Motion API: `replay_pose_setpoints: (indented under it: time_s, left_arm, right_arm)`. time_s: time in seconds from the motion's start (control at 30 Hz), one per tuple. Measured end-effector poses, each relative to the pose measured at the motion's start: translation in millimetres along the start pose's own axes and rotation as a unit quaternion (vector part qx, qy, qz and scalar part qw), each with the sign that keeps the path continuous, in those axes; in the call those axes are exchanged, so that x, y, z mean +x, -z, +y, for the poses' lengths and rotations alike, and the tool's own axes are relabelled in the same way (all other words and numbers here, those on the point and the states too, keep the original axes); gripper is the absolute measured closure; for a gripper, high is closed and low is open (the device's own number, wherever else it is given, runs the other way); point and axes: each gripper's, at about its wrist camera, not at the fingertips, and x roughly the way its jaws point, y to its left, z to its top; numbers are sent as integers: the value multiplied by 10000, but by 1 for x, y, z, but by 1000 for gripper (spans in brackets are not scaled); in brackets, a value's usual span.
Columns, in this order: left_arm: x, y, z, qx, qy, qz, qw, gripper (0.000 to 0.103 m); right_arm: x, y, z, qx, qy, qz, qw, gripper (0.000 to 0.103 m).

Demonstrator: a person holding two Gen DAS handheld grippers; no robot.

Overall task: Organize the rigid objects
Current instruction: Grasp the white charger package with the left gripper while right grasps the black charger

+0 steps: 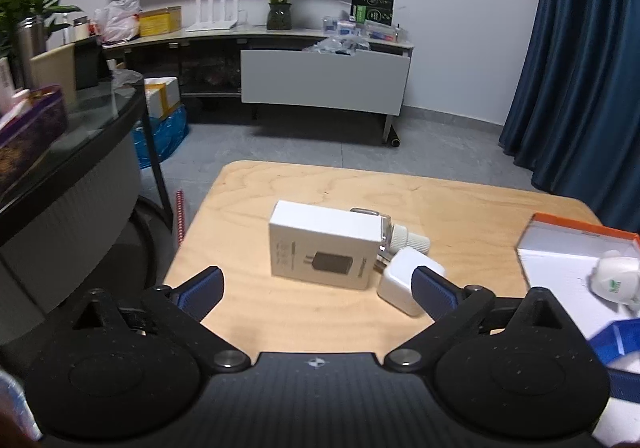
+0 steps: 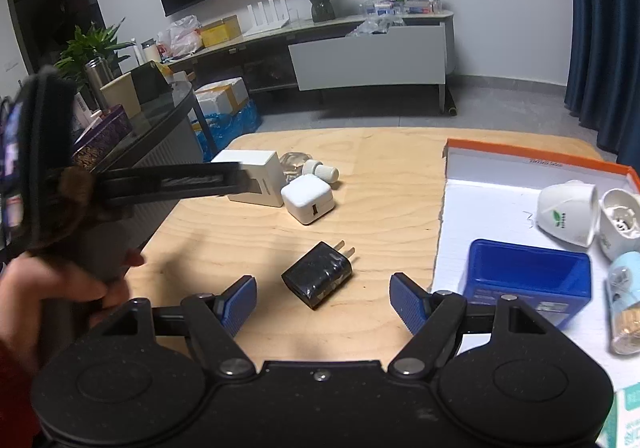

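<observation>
On the wooden table (image 1: 280,187) lies a white charger box (image 1: 322,244) with a white square charger (image 1: 404,280) and a small white-capped bottle (image 1: 408,240) beside it. My left gripper (image 1: 318,286) hovers just short of the box, jaws wide open and empty. In the right wrist view a black plug adapter (image 2: 318,274) lies between and just beyond the fingers of my right gripper (image 2: 323,304), which is open and not touching it. The same box (image 2: 256,175), white charger (image 2: 307,197) and bottle (image 2: 320,169) lie farther back.
An orange-rimmed white box lid (image 2: 500,207) on the right holds a blue tub (image 2: 528,280), white cups (image 2: 568,211) and a small bottle (image 2: 626,300). A hand (image 2: 64,288) with the left gripper fills the left of the right wrist view. A dark glass desk (image 1: 80,135) borders the table's left.
</observation>
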Motion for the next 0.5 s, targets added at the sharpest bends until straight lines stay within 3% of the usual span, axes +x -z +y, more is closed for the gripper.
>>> replay_pose_setpoints:
  time_s: [0.4,0.47,0.5]
  left_arm:
    - [48,-4,-1,306,-198,-17,9993,0]
    - [49,-4,-1,348,-176,-106,9992,6]
    - [49,-5,-1,357,-134,-121,9992,20]
  right_arm:
    - [43,-3,0,319,35,222,9992,15]
    - [50,-3,3,323,49,257,9991,15]
    - [53,-4,4,324,63,261,9991,15]
